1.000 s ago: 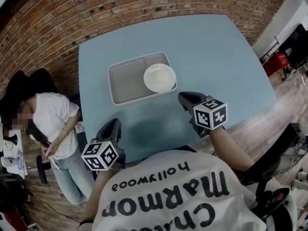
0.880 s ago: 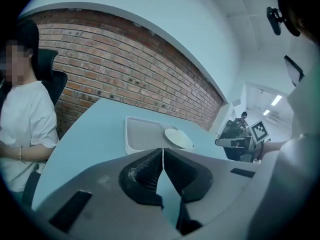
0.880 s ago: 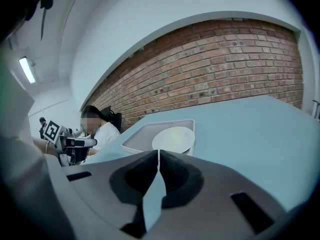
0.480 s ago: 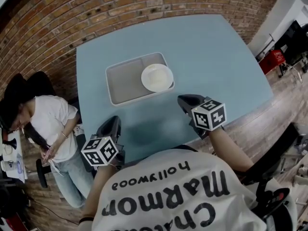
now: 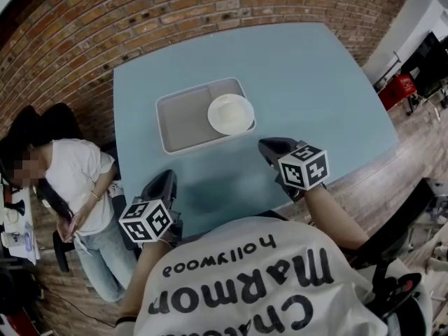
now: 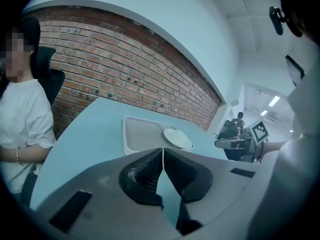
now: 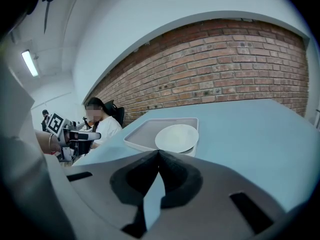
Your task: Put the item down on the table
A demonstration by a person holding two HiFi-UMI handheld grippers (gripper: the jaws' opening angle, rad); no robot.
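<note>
- Two hand-held tools sit at the near edge of a pale blue table (image 5: 301, 75), one at each side of the wearer's white printed shirt (image 5: 245, 278). A brick wall (image 5: 140, 12) runs behind the table's far side.
- Far left, off the table, a bystander (image 5: 73, 180) in a white T-shirt sits against a dark chair (image 6: 52, 81), hands down at the lap.
- Next comes the left gripper (image 6: 162, 154), at the table's near left corner, with its marker cube (image 5: 145, 222) towards the wearer. Its own view shows the jaws pressed together along a thin seam, tips meeting, with nothing between them — only blue tabletop shows through the gap lower down.
- Ahead of it, left of the table's middle, lies a grey rectangular tray (image 5: 180, 121), flat on the surface and well apart from both tools.
- Within the tray's right end rests a white round plate (image 5: 231, 113), upright and empty. Its rim reaches the tray's right and near walls, and it lies in the tray, not on the bare table.
- Right of centre, the right gripper (image 7: 159, 154) points across the near edge towards the tray, its marker cube (image 5: 304, 166) behind it on the wearer's forearm side. Its jaws are closed too, tips touching, holding nothing — the plate shows just beyond them in its view, but apart.
- Far right, past the table's corner, a small red object (image 5: 401, 89) stands on the floor, too small to identify.
</note>
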